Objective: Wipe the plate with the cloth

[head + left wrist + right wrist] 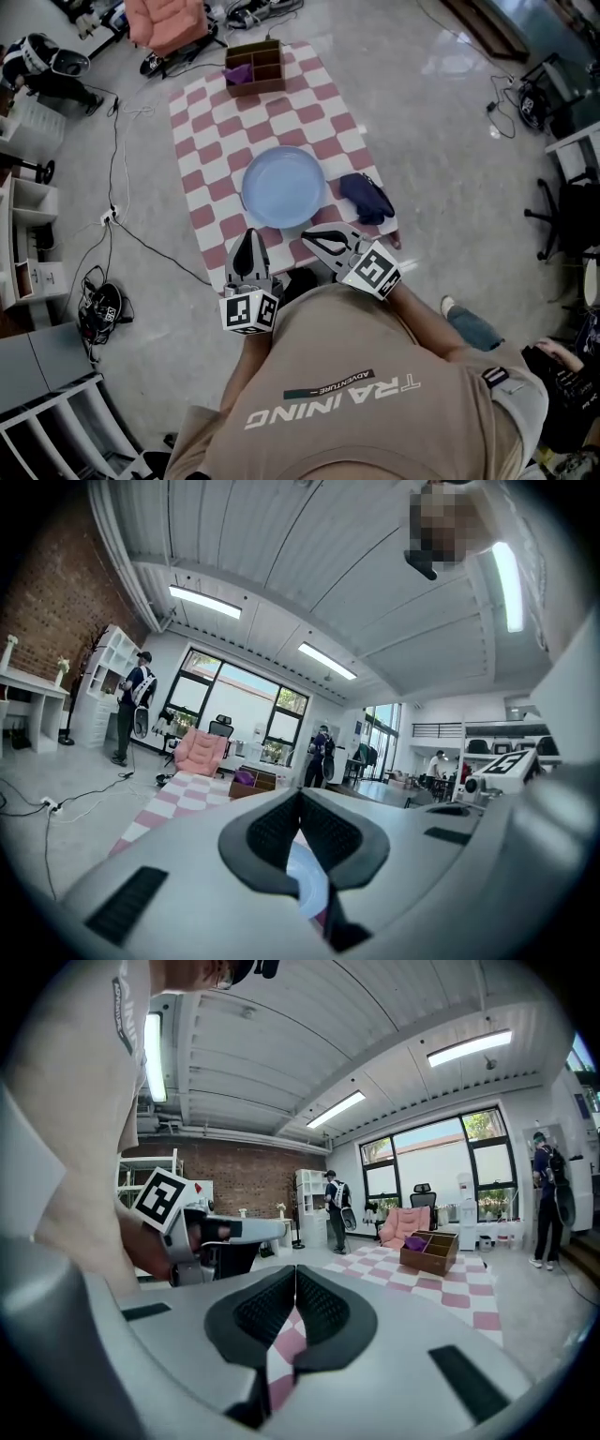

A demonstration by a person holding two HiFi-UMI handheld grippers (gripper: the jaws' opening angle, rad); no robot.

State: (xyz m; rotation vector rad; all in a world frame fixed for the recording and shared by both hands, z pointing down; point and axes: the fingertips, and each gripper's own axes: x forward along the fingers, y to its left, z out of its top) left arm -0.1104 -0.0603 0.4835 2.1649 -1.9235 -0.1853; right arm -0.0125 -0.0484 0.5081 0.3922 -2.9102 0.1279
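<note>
A pale blue plate (282, 186) lies on a pink-and-white checked mat (202, 141) spread on the floor, with a dark blue cloth (367, 199) just beside it. The left gripper (249, 236) and right gripper (311, 237) hover at the mat's near edge, both closed and empty.

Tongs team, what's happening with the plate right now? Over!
Left tongs shut, empty. Right tongs shut, empty. Plate on the checked mat, cloth lying apart beside it, not picked up. Nothing between tongs and cloth.
</note>
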